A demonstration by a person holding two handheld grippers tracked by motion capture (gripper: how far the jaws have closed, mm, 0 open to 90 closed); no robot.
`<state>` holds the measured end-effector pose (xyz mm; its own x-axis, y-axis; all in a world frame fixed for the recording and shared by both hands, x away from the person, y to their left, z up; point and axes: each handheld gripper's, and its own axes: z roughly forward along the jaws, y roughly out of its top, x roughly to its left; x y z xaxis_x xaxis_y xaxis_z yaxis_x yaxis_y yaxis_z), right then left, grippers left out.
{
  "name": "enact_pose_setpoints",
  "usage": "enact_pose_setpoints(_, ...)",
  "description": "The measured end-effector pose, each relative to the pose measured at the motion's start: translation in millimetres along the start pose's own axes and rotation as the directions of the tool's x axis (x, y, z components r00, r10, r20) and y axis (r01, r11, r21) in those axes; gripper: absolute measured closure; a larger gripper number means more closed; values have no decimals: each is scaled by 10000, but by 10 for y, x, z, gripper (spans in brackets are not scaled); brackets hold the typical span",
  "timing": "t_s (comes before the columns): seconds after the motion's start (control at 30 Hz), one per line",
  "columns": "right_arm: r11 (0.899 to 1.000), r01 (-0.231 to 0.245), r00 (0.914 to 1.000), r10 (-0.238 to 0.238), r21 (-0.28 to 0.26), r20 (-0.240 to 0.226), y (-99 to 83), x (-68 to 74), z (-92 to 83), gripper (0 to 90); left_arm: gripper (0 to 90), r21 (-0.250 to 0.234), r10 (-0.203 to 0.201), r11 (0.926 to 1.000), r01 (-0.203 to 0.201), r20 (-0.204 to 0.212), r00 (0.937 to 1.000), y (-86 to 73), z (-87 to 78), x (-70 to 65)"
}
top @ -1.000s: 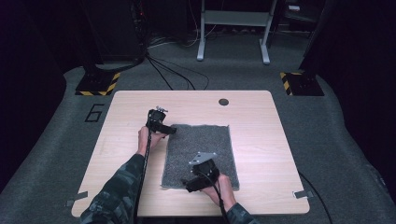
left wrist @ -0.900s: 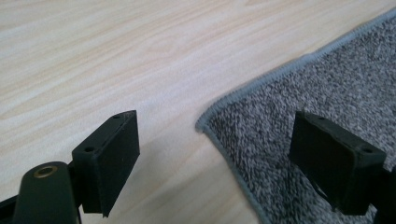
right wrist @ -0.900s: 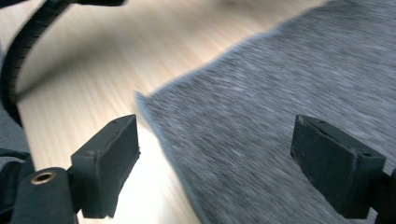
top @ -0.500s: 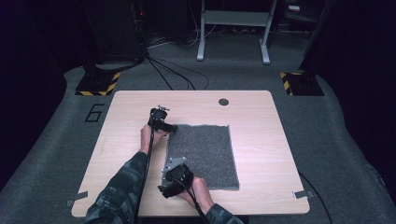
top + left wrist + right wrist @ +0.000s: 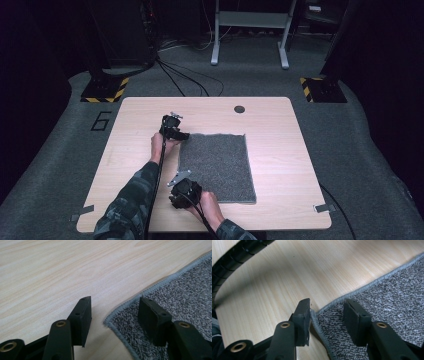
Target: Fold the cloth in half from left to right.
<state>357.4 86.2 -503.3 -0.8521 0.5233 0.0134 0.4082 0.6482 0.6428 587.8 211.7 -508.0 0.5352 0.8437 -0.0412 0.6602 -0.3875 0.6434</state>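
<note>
A grey mat [image 5: 217,167] lies flat at the centre of the desk [image 5: 280,150]. The left claw [image 5: 181,135] sits at its upper-left corner, the right claw [image 5: 176,181] at its lower-left corner. Both claws have just been closing, each with a corner of the mat between its jaws (left gripper view: a gap remains on either side; right gripper view: one jaw touches the hem), neither yet clamped.

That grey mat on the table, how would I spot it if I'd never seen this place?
Look at the light wooden table in the dark room. On its middle lies a flat, square, speckled grey carpet mat with a stitched grey edge. It is the only soft, dark patch on the wood; the small round dark disc sits apart, near the far edge.
</note>
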Motion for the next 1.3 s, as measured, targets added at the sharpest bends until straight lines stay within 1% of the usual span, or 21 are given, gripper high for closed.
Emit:
enact_pose_setpoints(0.03, 9998, -169, 9999, 169, 41, -38, 2, 12, 3, 595, 476, -22, 40, 10000, -40, -10, 10000, -3, -1, -4)
enact_pose_setpoints(0.07, 9998, 35, 10000, -35, 174, -5, -5, 6, 16, 621, 510, -60, 99, 9999, -99, 10, 10000, -8, -3, -8)
enact_pose_setpoints(0.13, 9999, 139, 9999, -139, 71, 62, -10, 5, 33, 636, 529, -62, 85, 9999, -85, 22, 10000, -10, -5, -13)
enact_pose_setpoints(0.2, 9996, 51, 10000, -51, 294, 1, -11, 23, 50, 684, 597, -120, 152, 9998, -151, 85, 9998, -19, -9, -15)
enact_pose_setpoints(0.23, 9996, 51, 10000, -51, 294, 1, -11, 23, 50, 684, 614, -120, 152, 9998, -151, 85, 9998, -19, -9, -15)
enact_pose_setpoints(0.27, 9995, 275, 9996, -276, 158, 59, -25, 13, 66, 691, 614, -178, 144, 9997, -142, 107, 9998, -22, -8, -13)
enact_pose_setpoints(0.3, 9997, 104, 9999, -105, 201, 78, -28, 25, 62, 701, 631, -176, 144, 9997, -142, 122, 9998, -23, -9, -12)
enact_pose_setpoints(0.47, 9992, 168, 9999, -168, 357, -9, -29, 2, 48, 752, 700, -181, 190, 9997, -187, 181, 9997, -25, -11, -10)
enact_pose_setpoints(0.57, 9997, 147, 9999, -148, 174, 59, -41, 1, 57, 815, 751, -205, 214, 9996, -209, 220, 9995, -26, -8, -13)
enact_pose_setpoints(0.63, 9996, 46, 10000, -47, 263, 54, -43, -8, 47, 849, 787, -221, 218, 9995, -211, 314, 9993, -26, -5, -13)
enact_pose_setpoints(0.73, 9998, -202, 9997, 203, -58, 97, -51, -8, 68, 867, 820, -250, 248, 9994, -239, 333, 9991, -26, 0, -15)
enact_pose_setpoints(0.77, 9998, -193, 9998, 193, 92, 68, -49, -13, 57, 870, 834, -233, 307, 9993, -300, 314, 9990, -24, 1, -17)
enact_pose_setpoints(0.8, 9990, -443, 9990, 443, 14, 112, -51, -4, 62, 877, 853, -241, 339, 9992, -332, 272, 9991, -22, 3, -19)
enact_pose_setpoints(0.87, 9992, -392, 9992, 392, 84, 9, -52, -19, 51, 878, 858, -249, 342, 9991, -335, 301, 9990, -22, 3, -20)
enact_pose_setpoints(0.9, 9983, -588, 9983, 588, 8, -41, -59, -20, 49, 880, 863, -250, 325, 9992, -317, 301, 9990, -22, 3, -20)
enact_pose_setpoints(0.93, 9992, -388, 9991, 388, -6, -189, -71, -53, 35, 882, 866, -261, 291, 9993, -282, 319, 9991, -24, 3, -19)
enact_pose_setpoints(0.97, 9979, -646, 9975, 643, -99, -299, -78, -65, 20, 883, 867, -227, 258, 9994, -251, 326, 9991, -25, 0, -21)
enact_pose_setpoints(1.03, 9975, -668, 9966, 656, -231, -504, -88, -103, -14, 883, 869, -265, 206, 9995, -197, 330, 9992, -27, -5, -16)
enact_pose_setpoints(1.13, 9949, -926, 9942, 901, -398, -590, -86, -115, -91, 884, 872, -298, 203, 9994, -193, 345, 9992, -23, -29, -5)
enact_pose_setpoints(1.17, 9920, -1039, 9936, 1003, -722, -512, -84, -107, -119, 883, 873, -318, 170, 9994, -160, 317, 9994, -21, -39, -7)
enact_pose_setpoints(1.3, 9932, -905, 9947, 866, -729, -550, -76, -108, -182, 884, 875, -350, 240, 9991, -231, 248, 9994, 4, -97, -2)
